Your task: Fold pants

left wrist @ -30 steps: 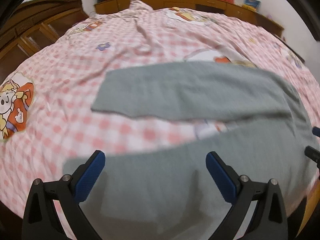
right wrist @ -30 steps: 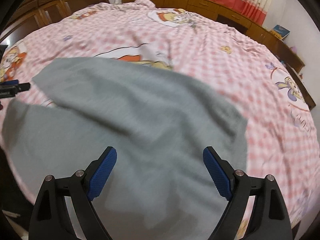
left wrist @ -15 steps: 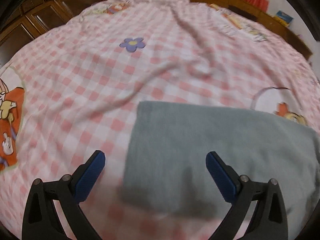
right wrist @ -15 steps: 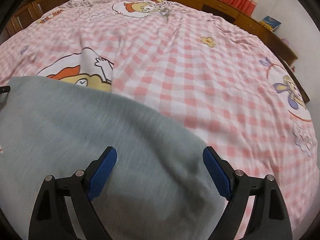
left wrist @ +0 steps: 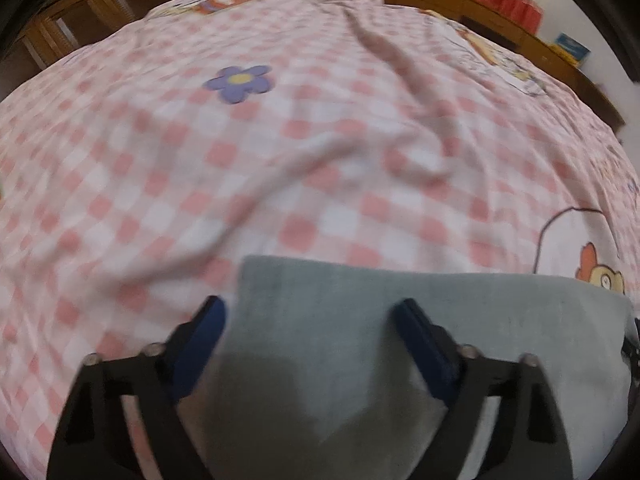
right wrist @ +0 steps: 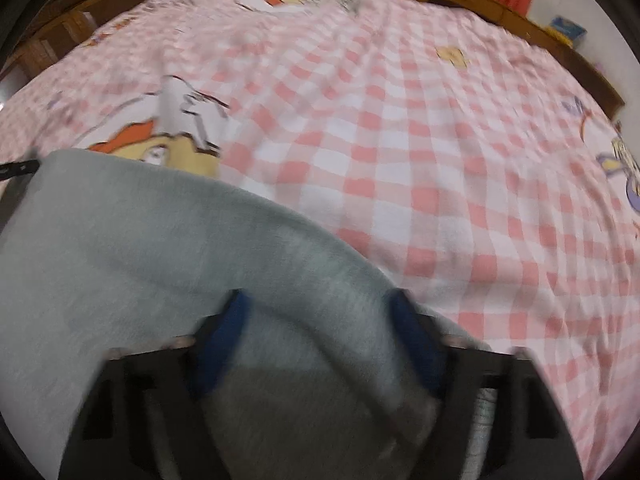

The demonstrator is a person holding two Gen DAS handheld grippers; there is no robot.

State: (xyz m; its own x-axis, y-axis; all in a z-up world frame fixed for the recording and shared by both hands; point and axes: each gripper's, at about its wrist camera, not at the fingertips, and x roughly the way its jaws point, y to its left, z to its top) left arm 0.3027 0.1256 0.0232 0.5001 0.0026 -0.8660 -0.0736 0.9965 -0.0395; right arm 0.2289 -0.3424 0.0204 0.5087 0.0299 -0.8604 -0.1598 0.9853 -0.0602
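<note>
Grey pants [left wrist: 480, 320] lie flat on a pink checked bed sheet [left wrist: 320, 140]. My left gripper [left wrist: 308, 320] is low over the square end of the far pant leg, and its jaws are closing. One blue pad [left wrist: 208, 328] sits just off the cloth's left edge and the other rests on the cloth. In the right wrist view, my right gripper [right wrist: 320, 312] is down on the wide end of the pants [right wrist: 140, 240] near the curved edge. Its jaws are closing with a ridge of cloth bunching between them.
The sheet [right wrist: 440, 160] is wrinkled and printed with cartoons and a purple flower [left wrist: 240, 82]. Wooden cabinets [left wrist: 80, 12] stand at the left. A low wooden unit with a blue box [left wrist: 574, 46] and red curtains runs along the back.
Both grippers have moved forward across the pants and sunk to the cloth's far edge. Both pairs of fingers stand closer together than before, the right more so.
</note>
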